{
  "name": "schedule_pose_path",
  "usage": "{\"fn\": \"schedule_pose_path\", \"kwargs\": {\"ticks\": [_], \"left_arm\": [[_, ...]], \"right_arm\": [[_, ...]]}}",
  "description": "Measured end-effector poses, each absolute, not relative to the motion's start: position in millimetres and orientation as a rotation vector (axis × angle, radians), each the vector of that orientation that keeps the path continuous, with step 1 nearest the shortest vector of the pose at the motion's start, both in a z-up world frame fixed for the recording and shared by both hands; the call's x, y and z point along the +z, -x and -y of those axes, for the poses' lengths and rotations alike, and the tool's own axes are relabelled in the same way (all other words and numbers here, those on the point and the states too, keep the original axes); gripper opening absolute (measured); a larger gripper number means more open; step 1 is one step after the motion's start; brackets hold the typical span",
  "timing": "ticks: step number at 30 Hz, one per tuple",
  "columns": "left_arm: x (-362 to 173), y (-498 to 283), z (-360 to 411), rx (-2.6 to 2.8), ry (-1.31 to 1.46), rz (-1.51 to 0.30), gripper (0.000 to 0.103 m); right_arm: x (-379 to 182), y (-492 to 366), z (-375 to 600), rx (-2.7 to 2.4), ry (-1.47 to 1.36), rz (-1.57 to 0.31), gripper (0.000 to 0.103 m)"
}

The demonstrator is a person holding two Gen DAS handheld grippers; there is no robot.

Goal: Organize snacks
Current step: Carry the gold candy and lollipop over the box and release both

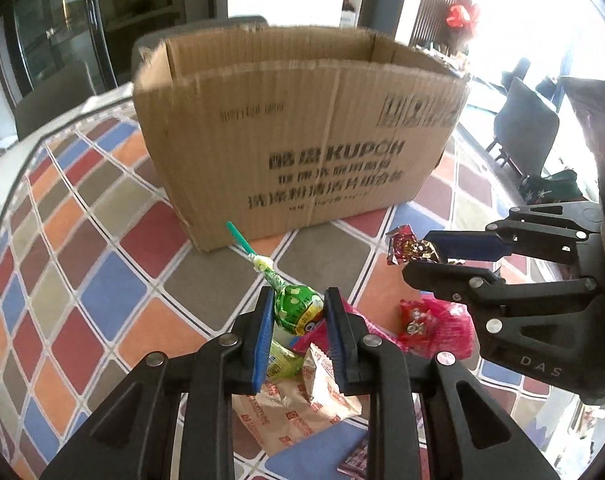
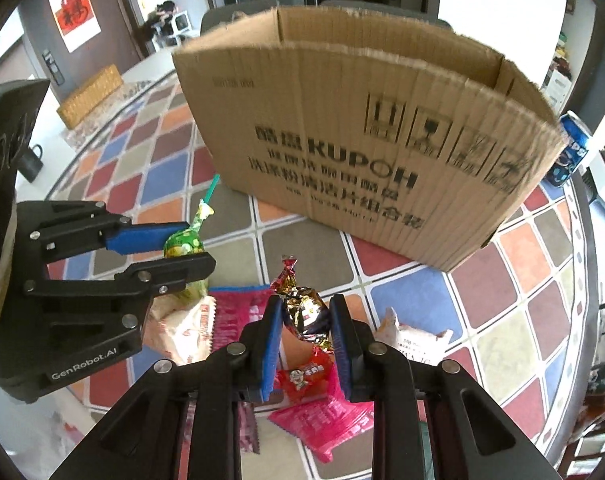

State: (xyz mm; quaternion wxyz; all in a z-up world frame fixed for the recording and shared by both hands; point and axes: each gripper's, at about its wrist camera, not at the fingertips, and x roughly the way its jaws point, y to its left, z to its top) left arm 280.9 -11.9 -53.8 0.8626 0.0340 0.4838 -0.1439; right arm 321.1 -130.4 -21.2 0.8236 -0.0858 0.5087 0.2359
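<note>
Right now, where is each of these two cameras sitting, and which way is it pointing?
Left wrist view: sits on the left claw, looking down along its fingers at the green lollipop it grips; the right claw shows at right.
Right wrist view: sits on the right claw, looking down at the foil-wrapped candy it grips; the left claw shows at left.
Shared: both face the cardboard box, the chequered tablecloth and the snack packets below.

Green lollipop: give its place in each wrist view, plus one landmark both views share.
Left wrist: green lollipop low centre, clamped in the left gripper.
Right wrist: lollipop at left, in the left gripper.
Shared landmark: the cardboard box behind it.
</note>
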Motion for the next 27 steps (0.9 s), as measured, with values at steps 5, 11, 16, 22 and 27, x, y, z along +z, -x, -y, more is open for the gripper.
{"fn": "schedule_pose_path", "kwargs": {"ticks": [5,11,16,22,27], "left_arm": [[-26,-273,11,-0.301,-0.068,-0.945,0.025],[9,-270,16,-0.300,-0.080,-0.850,0.025],[35,-271,20,-0.306,-0.088,-0.784,0.026],[58,-281,23,-0.302,-0.100,-0.730,0.026],[74,-293,23,-0.296,-0.108,-0.700,0.026]], "right_arm": [[1,-316,137,0.485,0.140,-1.021,0.025],[33,-312,144,0.462,0.102,-0.938,0.025],[62,-310,149,0.448,0.070,-0.862,0.025],[88,-315,149,0.436,0.041,-0.797,0.025],[100,-321,147,0.420,0.034,-0.758,0.025]]}}
